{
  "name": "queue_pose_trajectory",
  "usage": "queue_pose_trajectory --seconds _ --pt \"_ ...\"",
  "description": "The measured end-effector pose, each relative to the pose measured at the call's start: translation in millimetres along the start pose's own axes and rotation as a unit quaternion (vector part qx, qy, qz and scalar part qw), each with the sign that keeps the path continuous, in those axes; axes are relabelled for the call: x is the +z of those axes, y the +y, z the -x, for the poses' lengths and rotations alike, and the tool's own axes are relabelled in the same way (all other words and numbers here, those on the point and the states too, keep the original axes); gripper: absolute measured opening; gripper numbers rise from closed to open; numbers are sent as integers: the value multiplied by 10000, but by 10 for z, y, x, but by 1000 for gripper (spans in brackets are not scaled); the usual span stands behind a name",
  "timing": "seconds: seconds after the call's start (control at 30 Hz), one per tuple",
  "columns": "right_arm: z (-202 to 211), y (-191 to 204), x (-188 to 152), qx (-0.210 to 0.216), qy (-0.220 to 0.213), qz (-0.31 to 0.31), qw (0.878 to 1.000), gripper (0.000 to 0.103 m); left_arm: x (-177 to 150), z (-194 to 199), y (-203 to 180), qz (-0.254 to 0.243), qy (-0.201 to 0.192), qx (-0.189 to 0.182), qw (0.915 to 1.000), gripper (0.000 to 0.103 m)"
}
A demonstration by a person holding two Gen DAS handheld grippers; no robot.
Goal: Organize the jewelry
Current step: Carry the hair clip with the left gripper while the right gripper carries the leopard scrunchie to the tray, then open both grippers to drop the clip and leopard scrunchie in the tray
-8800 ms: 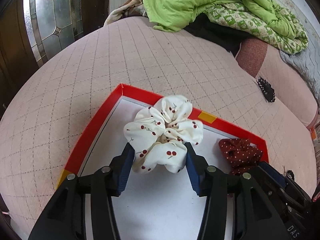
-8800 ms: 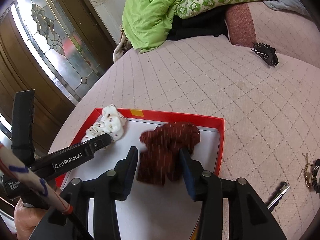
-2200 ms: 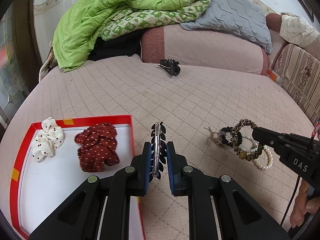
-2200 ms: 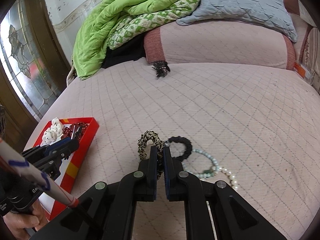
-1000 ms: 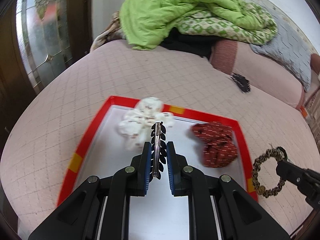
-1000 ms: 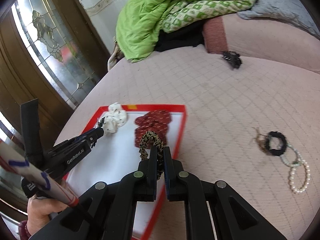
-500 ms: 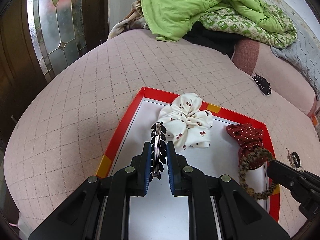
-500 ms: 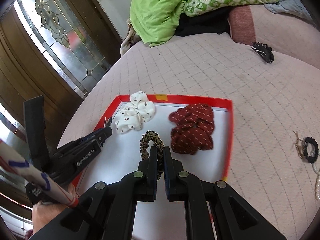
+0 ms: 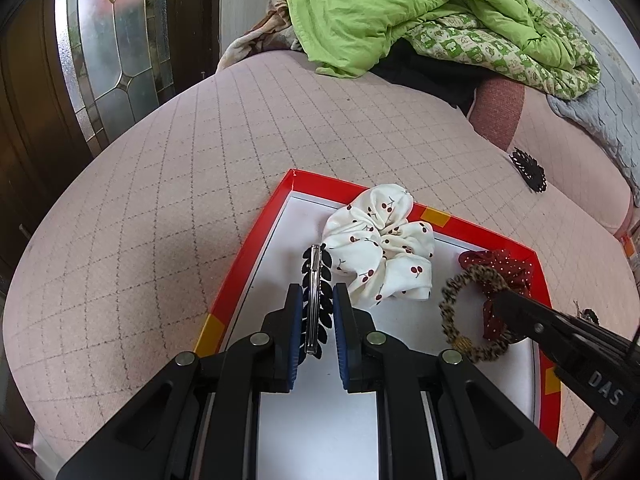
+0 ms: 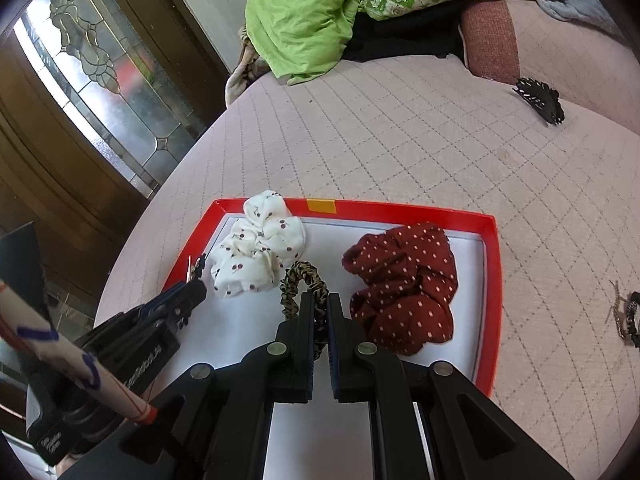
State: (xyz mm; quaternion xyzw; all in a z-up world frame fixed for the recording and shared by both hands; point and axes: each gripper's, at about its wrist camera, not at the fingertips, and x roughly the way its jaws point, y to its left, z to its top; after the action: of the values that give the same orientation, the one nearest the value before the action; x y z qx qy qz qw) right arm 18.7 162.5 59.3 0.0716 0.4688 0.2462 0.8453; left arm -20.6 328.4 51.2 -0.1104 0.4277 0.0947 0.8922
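Observation:
A red-rimmed tray [image 9: 248, 248] [image 10: 496, 280] with a white floor lies on the pink quilted bed. In it sit a white cherry-print scrunchie [image 9: 380, 248] [image 10: 260, 248] and a dark red dotted scrunchie [image 9: 504, 264] [image 10: 404, 288]. My left gripper [image 9: 316, 292] [image 10: 196, 288] is shut on a black leaf-shaped hair clip [image 9: 316, 264] [image 10: 194, 268], held just above the tray's left side, beside the white scrunchie. My right gripper [image 10: 319, 300] [image 9: 496, 300] is shut on a leopard-print hair tie [image 10: 300, 276] [image 9: 464, 320], low over the tray floor between the two scrunchies.
A black claw clip [image 9: 528, 170] [image 10: 540, 98] lies on the bed beyond the tray. More bracelets [image 10: 630, 316] lie on the quilt to the right. A green blanket [image 9: 400, 12] is piled at the back. A glass-panelled door [image 9: 116, 40] stands to the left.
The right gripper has carried the leopard hair tie leftward over the tray and lower, to between the scrunchies. The left gripper with the clip shifted left and now holds nearly still.

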Motion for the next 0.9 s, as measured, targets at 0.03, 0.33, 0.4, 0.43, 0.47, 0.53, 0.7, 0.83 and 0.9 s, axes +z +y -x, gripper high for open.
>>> queue_pose_trajectory --seconds 0.03,0.33,0.4,0.43,0.47,0.53,0.7,0.83,0.9 --pt "-20 7 11 -17 2 0 10000 7 1 -4 -7 -8 9 -6 10000 15" --pt "-188 17 107 -217 11 56 9997 7 1 -35 -27 -35 70 -24 10000 15" --pt "-223 7 111 -256 37 54 9997 7 2 -41 -31 -37 81 -29 10000 15" --pt "-237 1 110 -263 52 54 9996 7 1 -44 -33 -40 87 -32 9999 15" --pt "-245 -4 106 -279 60 56 9996 7 2 -45 -35 -40 91 -34 9999 15" --pt "-261 -13 104 -291 77 63 9995 8 2 -48 -34 -42 98 -31 9999 15" --pt "-266 -23 101 -309 99 62 9995 9 -5 -50 -38 -39 113 -30 9999 15" --pt "-254 -18 106 -311 93 78 9994 9 -9 -57 -28 -19 130 -28 9999 15" --pt "-245 -16 111 -319 85 108 9994 9 -10 -57 -30 -8 129 -22 9999 15"
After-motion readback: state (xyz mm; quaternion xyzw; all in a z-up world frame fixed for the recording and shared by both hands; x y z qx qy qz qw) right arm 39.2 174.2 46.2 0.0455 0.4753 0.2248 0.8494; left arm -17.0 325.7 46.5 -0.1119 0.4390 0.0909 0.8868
